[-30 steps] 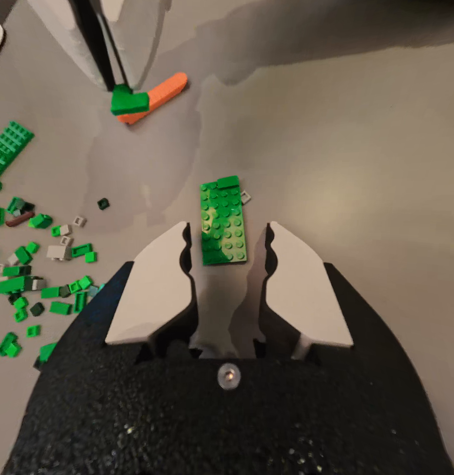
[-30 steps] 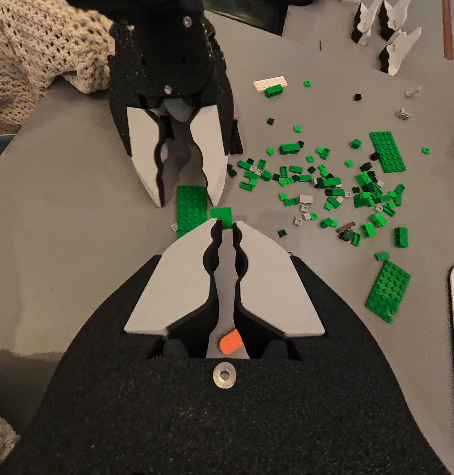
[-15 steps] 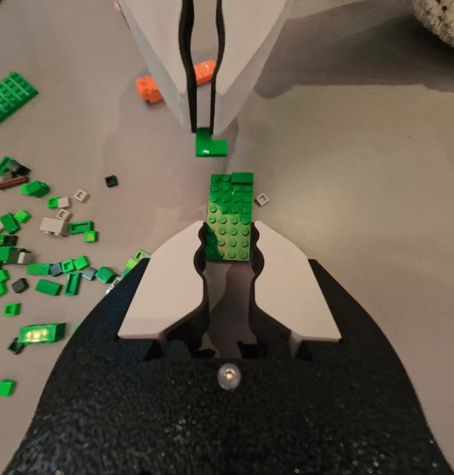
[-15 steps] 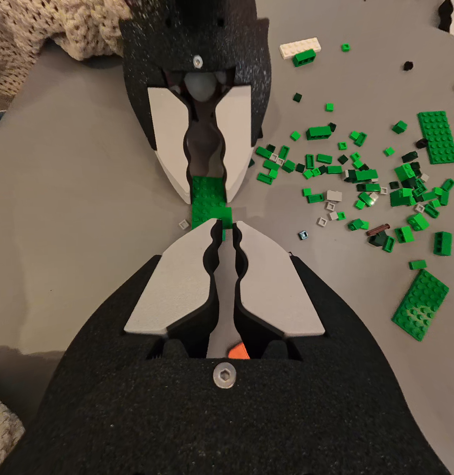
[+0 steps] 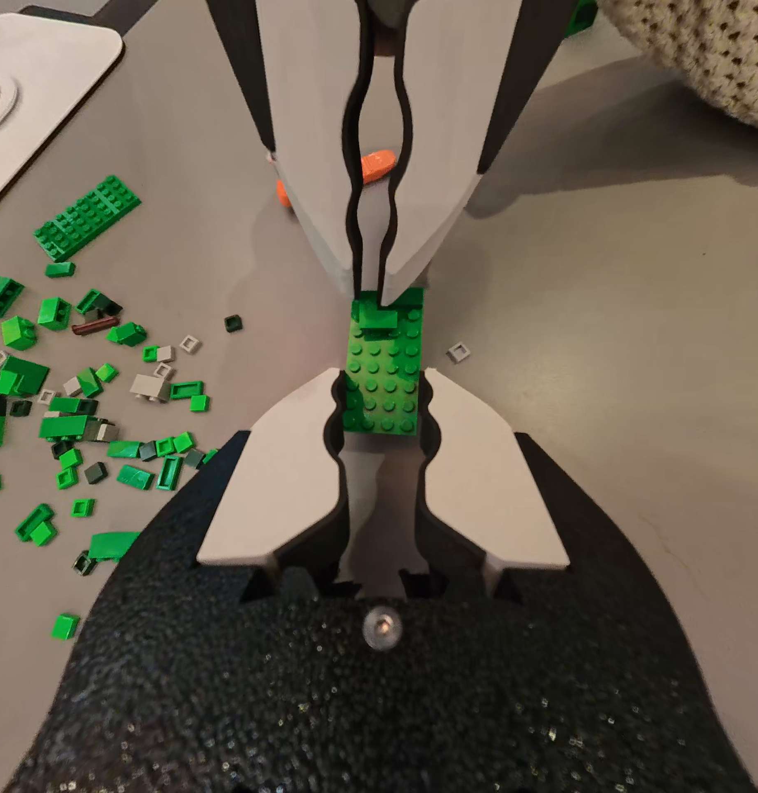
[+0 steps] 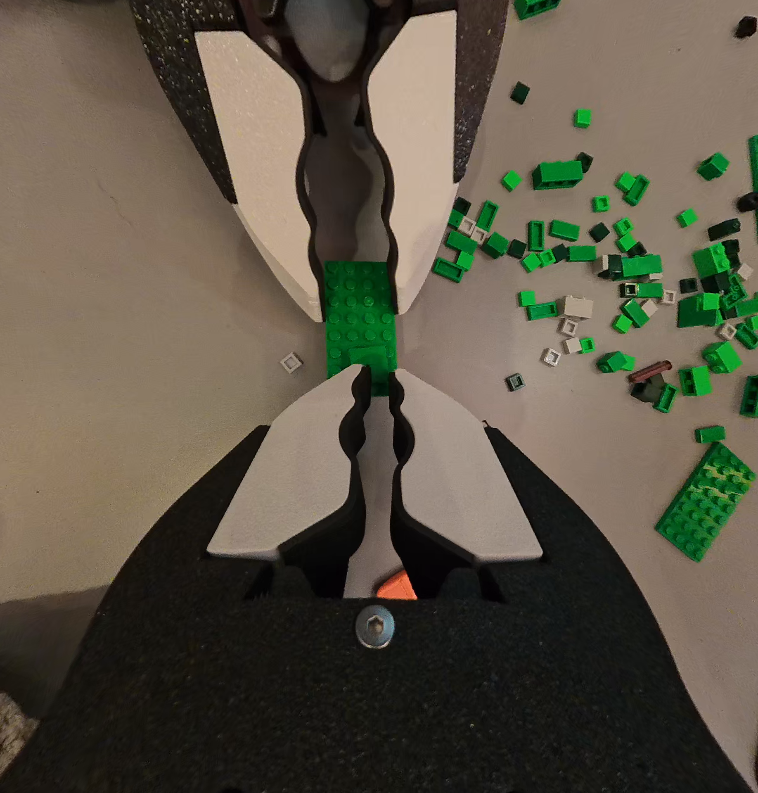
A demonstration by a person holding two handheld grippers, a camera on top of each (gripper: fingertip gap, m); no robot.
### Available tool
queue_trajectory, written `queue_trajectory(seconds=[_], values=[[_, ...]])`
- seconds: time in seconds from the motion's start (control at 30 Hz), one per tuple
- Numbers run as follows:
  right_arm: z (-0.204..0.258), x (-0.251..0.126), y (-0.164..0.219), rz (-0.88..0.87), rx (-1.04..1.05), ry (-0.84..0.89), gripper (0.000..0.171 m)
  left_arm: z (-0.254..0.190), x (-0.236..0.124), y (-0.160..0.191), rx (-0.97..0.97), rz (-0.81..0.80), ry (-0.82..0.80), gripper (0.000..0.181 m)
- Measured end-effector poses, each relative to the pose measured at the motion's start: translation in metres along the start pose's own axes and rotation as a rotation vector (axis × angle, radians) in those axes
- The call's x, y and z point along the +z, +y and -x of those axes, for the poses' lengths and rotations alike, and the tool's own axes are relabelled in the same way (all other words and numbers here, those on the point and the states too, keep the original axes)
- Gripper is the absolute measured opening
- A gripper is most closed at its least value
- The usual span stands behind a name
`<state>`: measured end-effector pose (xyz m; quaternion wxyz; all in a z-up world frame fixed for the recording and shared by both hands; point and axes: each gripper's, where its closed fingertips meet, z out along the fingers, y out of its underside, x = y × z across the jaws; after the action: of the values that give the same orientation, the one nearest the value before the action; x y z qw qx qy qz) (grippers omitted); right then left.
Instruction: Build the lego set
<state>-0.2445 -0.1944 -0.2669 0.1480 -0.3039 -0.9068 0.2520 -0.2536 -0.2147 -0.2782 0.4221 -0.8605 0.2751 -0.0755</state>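
Both grippers meet nose to nose, low over the table. The left gripper (image 5: 381,382) has its jaws clamped on the long edges of the green plate (image 5: 381,386). The right gripper (image 6: 375,372) comes in from the opposite end, jaws nearly closed, pinching a small green piece (image 5: 379,319) right at its fingertips.

Two close, opposed wrist views, sharing green plate (image 5: 383,386).

No writing, label, brand, number or sign can be read in either view; none is borne by the green plate (image 5: 383,377) or by the loose bricks (image 6: 626,266) scattered beside that plate; no marking is seen on the grey table (image 5: 604,343) around it.
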Motion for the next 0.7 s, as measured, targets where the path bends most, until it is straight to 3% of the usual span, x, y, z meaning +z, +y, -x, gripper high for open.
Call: queue_trajectory(seconds=[0.43,0.7], values=[[0.001,0.0,0.001,0.021,-0.008,0.01,0.008,0.002,0.0,0.002,0.007,0.009,-0.012,0.031],[-0.007,-0.02,0.001,0.002,-0.017,0.096,0.013,0.005,-0.002,0.001,0.003,0.006,-0.025,0.031]])
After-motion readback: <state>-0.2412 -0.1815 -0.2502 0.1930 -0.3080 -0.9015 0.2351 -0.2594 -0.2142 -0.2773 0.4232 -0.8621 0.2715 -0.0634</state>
